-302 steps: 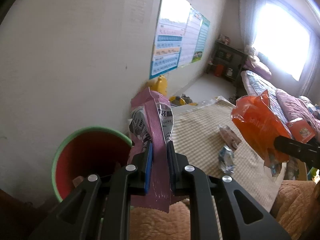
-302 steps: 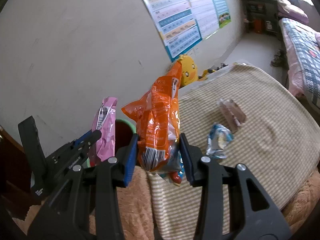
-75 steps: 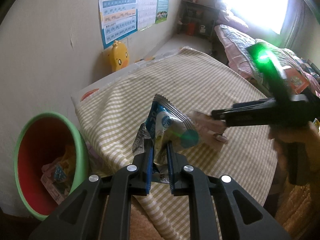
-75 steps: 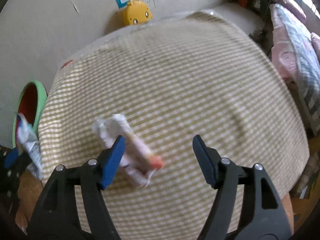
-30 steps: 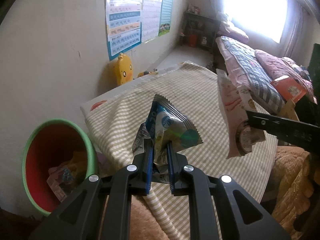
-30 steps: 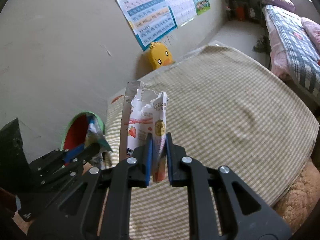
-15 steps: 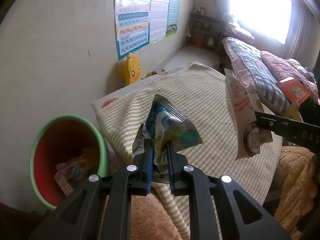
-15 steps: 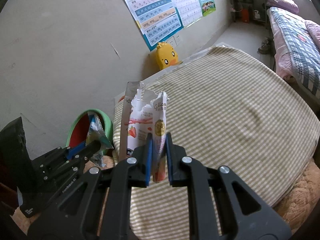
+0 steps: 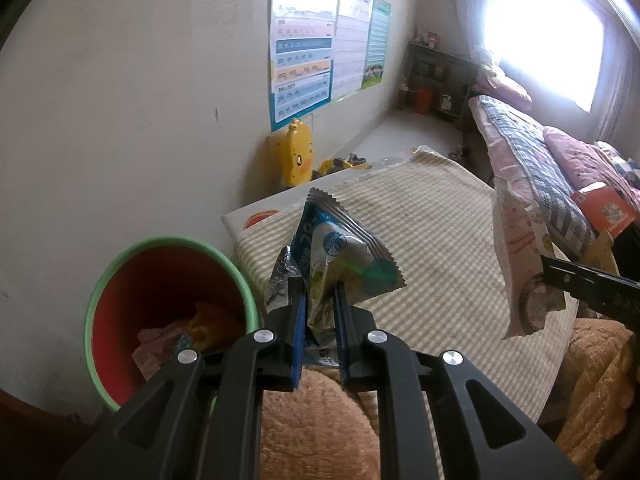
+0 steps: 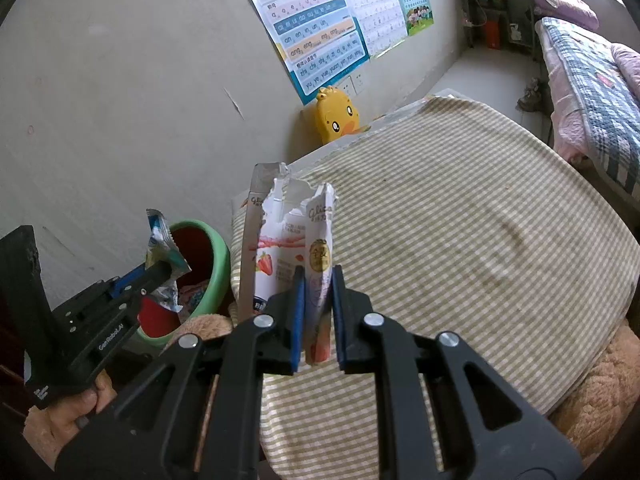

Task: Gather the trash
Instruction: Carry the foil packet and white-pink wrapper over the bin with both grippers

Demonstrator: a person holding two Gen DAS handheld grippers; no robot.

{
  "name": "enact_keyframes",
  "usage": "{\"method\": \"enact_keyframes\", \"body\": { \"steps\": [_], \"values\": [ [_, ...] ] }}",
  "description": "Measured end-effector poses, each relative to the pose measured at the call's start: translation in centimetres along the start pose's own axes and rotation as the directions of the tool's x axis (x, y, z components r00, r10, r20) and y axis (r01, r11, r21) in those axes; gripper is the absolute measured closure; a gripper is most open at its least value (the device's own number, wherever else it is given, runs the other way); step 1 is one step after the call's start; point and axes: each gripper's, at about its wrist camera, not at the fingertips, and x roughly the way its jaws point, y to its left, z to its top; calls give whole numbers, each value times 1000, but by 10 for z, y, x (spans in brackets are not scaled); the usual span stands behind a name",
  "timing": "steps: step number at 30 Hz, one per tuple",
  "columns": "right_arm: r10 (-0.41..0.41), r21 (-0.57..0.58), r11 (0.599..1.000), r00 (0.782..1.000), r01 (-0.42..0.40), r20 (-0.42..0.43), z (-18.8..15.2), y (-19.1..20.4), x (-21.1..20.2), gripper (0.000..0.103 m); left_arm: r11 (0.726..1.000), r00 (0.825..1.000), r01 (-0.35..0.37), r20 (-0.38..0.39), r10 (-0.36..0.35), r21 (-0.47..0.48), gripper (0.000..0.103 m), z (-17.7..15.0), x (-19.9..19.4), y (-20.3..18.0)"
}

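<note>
A blue and silver wrapper (image 9: 338, 256) stands pinched upright in the left gripper (image 9: 319, 322), at the centre of the left wrist view, its jaws clamped narrow on it. Just lower left sits the green-rimmed red bin (image 9: 160, 304), with crumpled wrappers inside. In the right wrist view, a torn white and pink strawberry packet (image 10: 294, 240) is clamped at centre in the right gripper (image 10: 316, 314), jaws narrow on it. Behind both lies a checked cloth (image 10: 460, 240) over a table. A yellow duck toy (image 10: 334, 114) stands against the wall, under a poster (image 10: 316, 28). A bed (image 9: 532, 148) lies at the right.
</note>
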Motion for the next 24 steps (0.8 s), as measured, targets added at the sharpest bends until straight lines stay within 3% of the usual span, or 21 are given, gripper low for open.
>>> {"method": "enact_keyframes", "body": {
  "steps": [18, 24],
  "values": [
    [22, -41, 999, 998, -25, -66, -6, 22, 23, 90, 998, 1000, -22, -15, 21, -67, 92, -5, 10, 23],
    [40, -67, 997, 997, -44, -61, -4, 33, 23, 90, 994, 998, -71, -3, 71, -85, 92, -5, 8, 40]
  ]
}}
